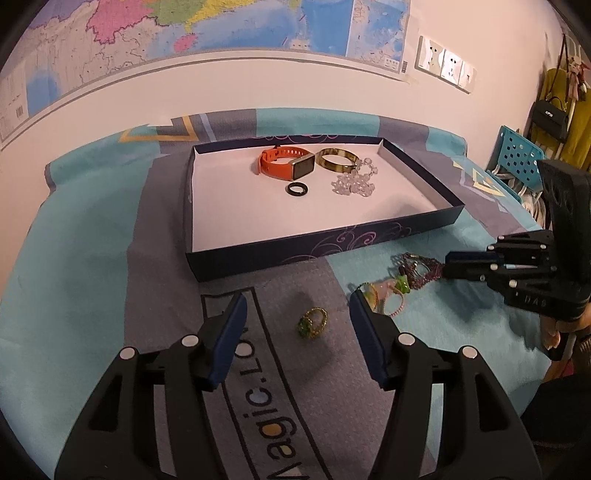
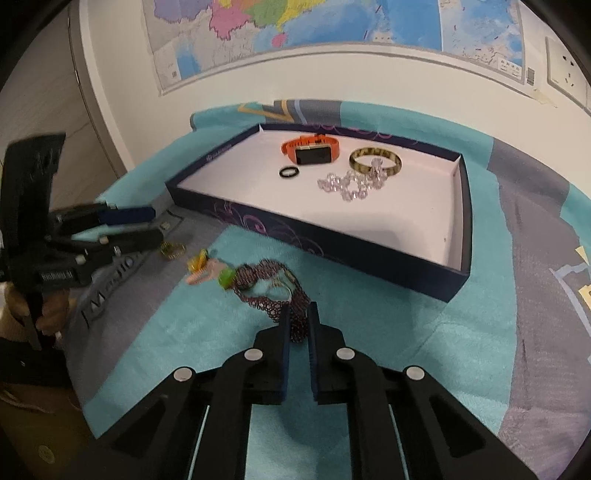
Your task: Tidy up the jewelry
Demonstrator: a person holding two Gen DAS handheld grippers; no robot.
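A dark blue box tray (image 1: 325, 245) (image 2: 369, 254) lies on the cloth. It holds an orange watch (image 1: 284, 164) (image 2: 310, 149), a gold bangle (image 1: 338, 160) (image 2: 375, 162), a black ring (image 1: 297, 189) (image 2: 288, 172) and a clear bead bracelet (image 1: 354, 182) (image 2: 347, 184). My left gripper (image 1: 297, 314) is open around a gold ring with a green stone (image 1: 312, 322) (image 2: 171, 250) on the cloth. My right gripper (image 2: 298, 317) is shut on a dark purple bead chain (image 2: 273, 291) (image 1: 421, 271). A pink and green bracelet (image 1: 384, 291) (image 2: 210, 273) lies beside the chain.
The blue and grey cloth (image 1: 92, 295) covers the table against a white wall with a map (image 1: 221, 26). A blue perforated crate (image 1: 524, 158) and hanging bags (image 1: 554, 118) stand at the far right.
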